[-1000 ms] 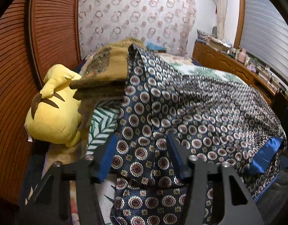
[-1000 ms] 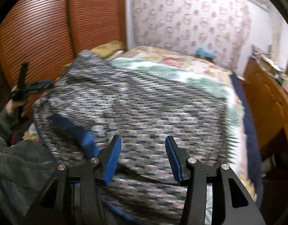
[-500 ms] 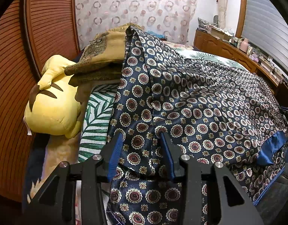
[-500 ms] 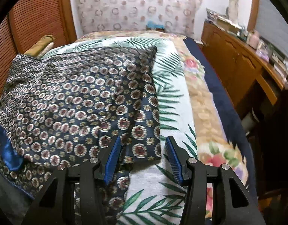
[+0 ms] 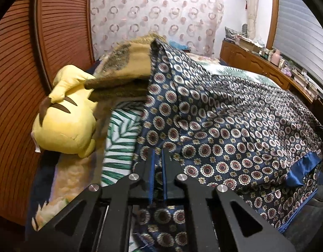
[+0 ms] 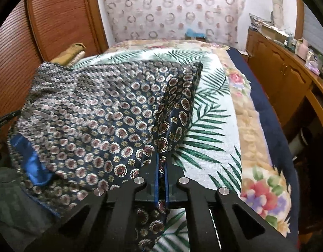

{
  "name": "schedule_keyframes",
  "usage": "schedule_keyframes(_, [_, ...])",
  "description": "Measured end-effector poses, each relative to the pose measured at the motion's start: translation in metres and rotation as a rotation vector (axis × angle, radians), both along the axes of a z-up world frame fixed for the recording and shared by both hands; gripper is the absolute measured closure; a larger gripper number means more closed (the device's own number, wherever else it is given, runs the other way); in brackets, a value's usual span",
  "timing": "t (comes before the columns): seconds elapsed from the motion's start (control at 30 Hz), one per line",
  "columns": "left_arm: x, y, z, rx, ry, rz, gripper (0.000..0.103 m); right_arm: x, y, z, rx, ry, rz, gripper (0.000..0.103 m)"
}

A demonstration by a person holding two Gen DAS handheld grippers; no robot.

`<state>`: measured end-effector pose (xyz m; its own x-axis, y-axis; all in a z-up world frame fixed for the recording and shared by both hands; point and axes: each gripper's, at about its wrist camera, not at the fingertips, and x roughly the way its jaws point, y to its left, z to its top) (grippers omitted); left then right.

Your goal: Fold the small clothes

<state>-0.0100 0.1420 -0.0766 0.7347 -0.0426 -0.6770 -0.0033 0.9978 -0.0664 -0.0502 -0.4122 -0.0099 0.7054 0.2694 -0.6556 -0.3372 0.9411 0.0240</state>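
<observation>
A bedroom in a home is shown. Most of both views is taken up by a bed spread with a palm-leaf sheet over a floral blanket. A yellow plush toy is seen at the left of the left wrist view, against a slatted wooden wardrobe door. A ring-patterned curtain is hung at the top centre, and a cluttered wooden cabinet is set along the right.
</observation>
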Motion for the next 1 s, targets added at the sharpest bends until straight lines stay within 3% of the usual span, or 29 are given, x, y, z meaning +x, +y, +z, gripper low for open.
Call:
schedule_keyframes(0.1, [-0.001, 0.008, 0.004, -0.003, -0.021, 0.026, 0.091, -0.009, -0.004, 0.008, -0.002, -0.024, 0.005, 0.100])
schedule_keyframes(0.13, [0.000, 0.011, 0.003, -0.005, -0.015, 0.032, 0.086, -0.011, -0.001, 0.010, -0.007, -0.029, 0.004, 0.100])
schedule_keyframes(0.2, [0.004, 0.013, -0.001, -0.006, 0.000, 0.035, 0.063, -0.013, -0.001, 0.009, -0.005, -0.032, 0.007, 0.100])
schedule_keyframes(0.37, [0.013, 0.013, -0.014, 0.008, 0.033, 0.034, 0.062, -0.017, 0.004, 0.008, -0.017, -0.029, 0.014, 0.100])
schedule_keyframes(0.43, [0.014, 0.014, -0.017, -0.004, 0.034, 0.023, 0.063, -0.021, 0.007, 0.011, -0.041, -0.029, 0.016, 0.100])
schedule_keyframes(0.5, [0.012, 0.014, -0.017, -0.025, 0.031, 0.000, 0.089, -0.026, 0.008, 0.013, -0.057, -0.027, 0.018, 0.101])
schedule_keyframes(0.57, [0.010, 0.014, -0.015, -0.037, 0.019, 0.001, 0.098, -0.028, 0.007, 0.012, -0.063, -0.022, 0.022, 0.101])
schedule_keyframes(0.73, [-0.005, 0.018, 0.003, -0.049, -0.046, 0.015, 0.100, -0.027, 0.005, 0.013, -0.062, -0.015, 0.018, 0.101])
schedule_keyframes(1.0, [-0.023, 0.020, 0.012, 0.005, 0.042, -0.029, 0.100, -0.034, 0.004, 0.016, -0.099, 0.024, 0.032, 0.101])
